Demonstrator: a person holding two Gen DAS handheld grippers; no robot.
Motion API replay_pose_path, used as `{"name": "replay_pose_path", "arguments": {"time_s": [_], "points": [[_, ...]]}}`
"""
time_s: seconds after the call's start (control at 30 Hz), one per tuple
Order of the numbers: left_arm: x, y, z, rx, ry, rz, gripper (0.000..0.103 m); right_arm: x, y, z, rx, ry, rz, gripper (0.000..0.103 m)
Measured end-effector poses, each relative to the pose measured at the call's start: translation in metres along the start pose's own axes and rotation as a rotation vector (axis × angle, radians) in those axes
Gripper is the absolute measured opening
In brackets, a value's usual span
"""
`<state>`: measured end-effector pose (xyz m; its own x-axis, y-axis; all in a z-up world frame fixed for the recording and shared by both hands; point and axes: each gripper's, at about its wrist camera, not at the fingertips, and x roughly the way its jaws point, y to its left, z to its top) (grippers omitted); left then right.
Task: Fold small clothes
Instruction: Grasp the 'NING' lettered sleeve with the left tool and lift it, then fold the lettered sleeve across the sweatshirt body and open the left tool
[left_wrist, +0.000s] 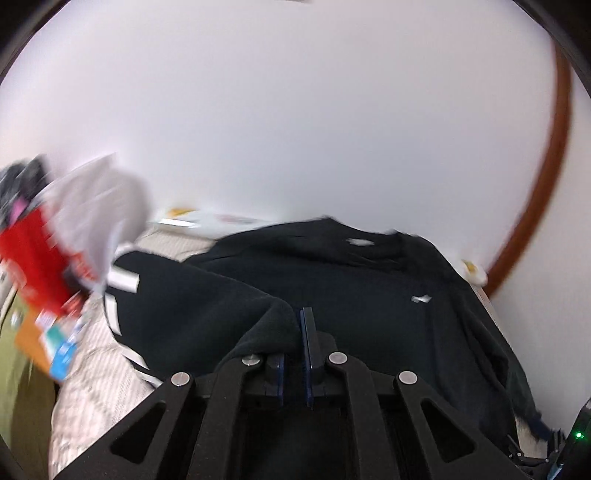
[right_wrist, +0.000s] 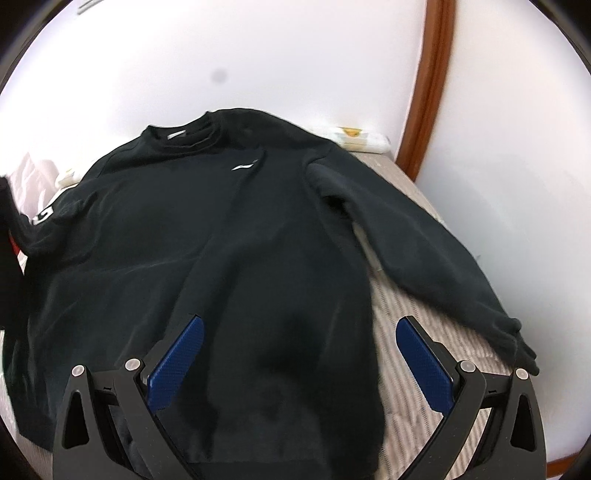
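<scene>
A home bedroom is showing here: a quilted beige bedspread (right_wrist: 413, 306) is lying against a plain white wall (right_wrist: 295, 55) with brown wooden trim (right_wrist: 428, 85).

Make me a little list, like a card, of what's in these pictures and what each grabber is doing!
garment: black sweatshirt, spread front up on the bed cover
logo: small white mark on its chest
left gripper: shut on a fold of the sweatshirt
right gripper: open above the hem, holding nothing
sleeve: stretched out sideways
behind: white wall
</scene>
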<state>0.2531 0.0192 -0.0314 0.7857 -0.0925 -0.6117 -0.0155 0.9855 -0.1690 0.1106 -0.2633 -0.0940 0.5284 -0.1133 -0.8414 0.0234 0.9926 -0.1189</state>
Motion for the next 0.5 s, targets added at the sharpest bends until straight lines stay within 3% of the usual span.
{"name": "replay_pose_path", "arguments": {"time_s": [0.2,0.37,0.5], "points": [[0.060,-0.081,-0.015,0.159,0.108,-0.065,0.007,0.013,-0.027,0.002,0.018,0.019,-0.039,0.102],[0.097,-0.112,-0.041,0.216,0.217,-0.068,0.008,0.027,-0.040,-0.007,0.014,0.056,-0.061,0.102],[0.102,-0.111,-0.056,0.202,0.277,-0.092,0.014,0.035,-0.043,-0.013,0.004,0.076,-0.072,0.102]]}}
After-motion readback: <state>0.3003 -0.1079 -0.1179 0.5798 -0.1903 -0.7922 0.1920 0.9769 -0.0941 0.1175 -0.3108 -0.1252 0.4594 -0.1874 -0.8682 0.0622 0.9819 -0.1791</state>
